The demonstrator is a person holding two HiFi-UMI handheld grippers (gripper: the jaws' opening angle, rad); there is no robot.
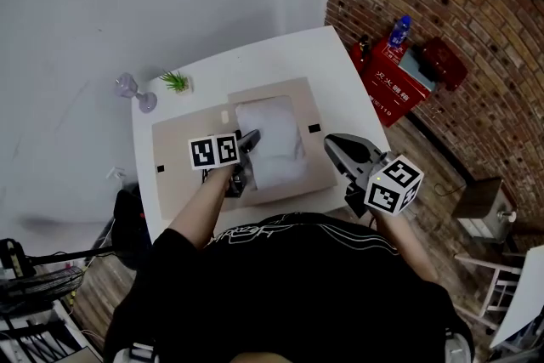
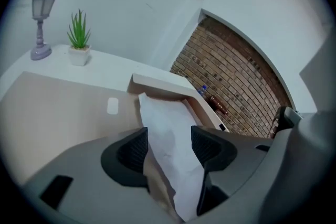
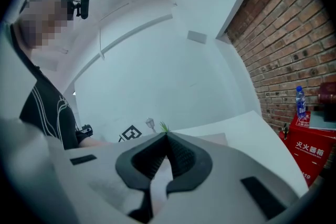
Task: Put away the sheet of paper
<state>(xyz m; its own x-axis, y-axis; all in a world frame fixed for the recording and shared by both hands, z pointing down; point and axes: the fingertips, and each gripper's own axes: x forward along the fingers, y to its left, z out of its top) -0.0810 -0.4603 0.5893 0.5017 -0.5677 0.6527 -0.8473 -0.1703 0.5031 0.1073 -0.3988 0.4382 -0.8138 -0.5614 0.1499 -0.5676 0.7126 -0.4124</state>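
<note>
With your left gripper [image 2: 169, 147] spread wide and the sheet of paper [image 1: 272, 144] lying loose between its jaws on the beige folder [image 1: 183, 153] mid-counter [image 1: 340, 72], lift straight clear without snagging its near edge, leaving your right gripper [image 3: 165, 157], closed and empty, at the sheet's 4 o'clock.
</note>
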